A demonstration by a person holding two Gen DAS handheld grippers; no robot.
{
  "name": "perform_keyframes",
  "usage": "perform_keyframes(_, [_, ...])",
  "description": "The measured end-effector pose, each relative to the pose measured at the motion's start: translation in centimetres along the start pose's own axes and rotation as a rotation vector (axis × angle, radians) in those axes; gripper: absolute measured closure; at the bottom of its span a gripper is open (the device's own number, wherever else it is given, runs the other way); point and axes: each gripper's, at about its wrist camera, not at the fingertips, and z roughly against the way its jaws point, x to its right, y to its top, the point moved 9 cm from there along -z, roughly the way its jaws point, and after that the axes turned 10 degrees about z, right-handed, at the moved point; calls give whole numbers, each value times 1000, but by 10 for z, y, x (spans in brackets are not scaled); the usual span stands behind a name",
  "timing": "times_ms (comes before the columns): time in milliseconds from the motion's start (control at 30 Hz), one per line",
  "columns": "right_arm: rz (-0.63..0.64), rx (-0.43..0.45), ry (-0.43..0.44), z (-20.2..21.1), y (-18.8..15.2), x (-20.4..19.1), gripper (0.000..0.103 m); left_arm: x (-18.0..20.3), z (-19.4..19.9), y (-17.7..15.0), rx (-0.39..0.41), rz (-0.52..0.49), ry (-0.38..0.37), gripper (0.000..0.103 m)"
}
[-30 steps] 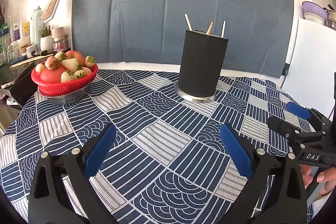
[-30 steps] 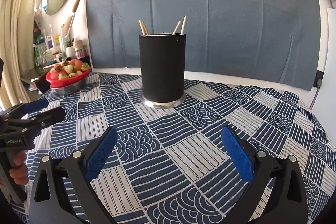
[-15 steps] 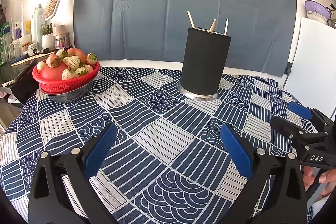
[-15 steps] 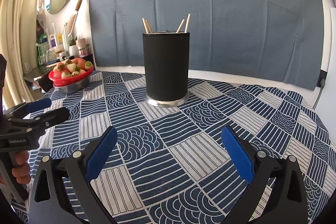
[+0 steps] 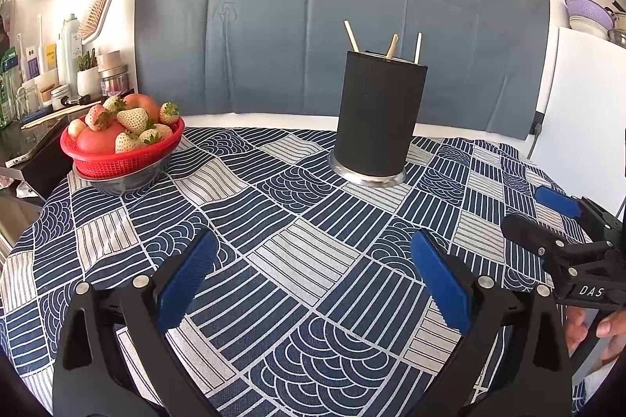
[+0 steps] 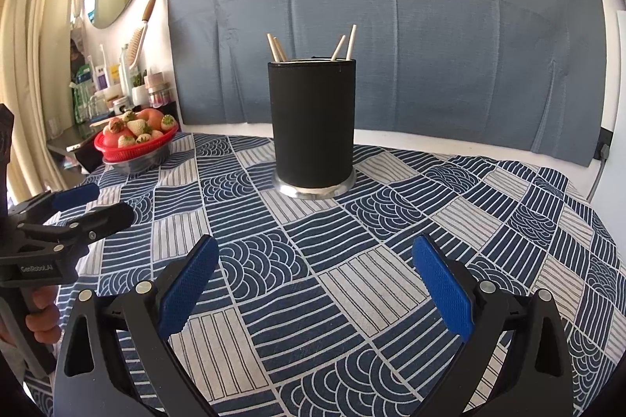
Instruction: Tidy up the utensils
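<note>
Left tool point(image 5: 309, 276) first, from its own camera: its blue pads are spread wide and pinch nothing, hovering over the patterned cloth of the surface point(image 5: 274, 221) well short of the black holder point(image 5: 377, 119). That holder stands upright on a metal base beyond the pads and a little to their right, with three pale utensil handles point(image 5: 391, 45) poking above its rim, so the utensils look already gathered there and the spread pads suit a tool that has nothing left to carry. Left of the holder and near the surface's edge sits a red fruit basket point(image 5: 121, 151), apart from the work. At the right edge the right tool point(image 5: 547, 217) comes in low, a hand point(image 5: 598, 331) on its grip

Right wrist view: the right tool's pads are likewise spread with only cloth between them. Here the holder lies almost straight ahead, and four handle tips lean outward against its rim. No loose utensil shows on the cloth around it, so my guess is the sorting is finished or nearly so. Left of the holder, low at the frame's edge, the other tool points inward, its fingers apart
</note>
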Motion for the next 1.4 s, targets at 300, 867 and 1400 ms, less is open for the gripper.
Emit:
perform_keyframes(300, [0, 3, 10, 0, 0, -1, 8, 1, -1, -1, -13, 3, -20, 6])
perform_keyframes(867, [4, 3, 10, 1, 1, -2, 8, 0, -1, -2, -20, 9, -13, 6])
perform_keyframes(1400, [-15, -3, 25, 0, -1, -1, 8, -2, -3, -3, -27, 15, -11, 6])
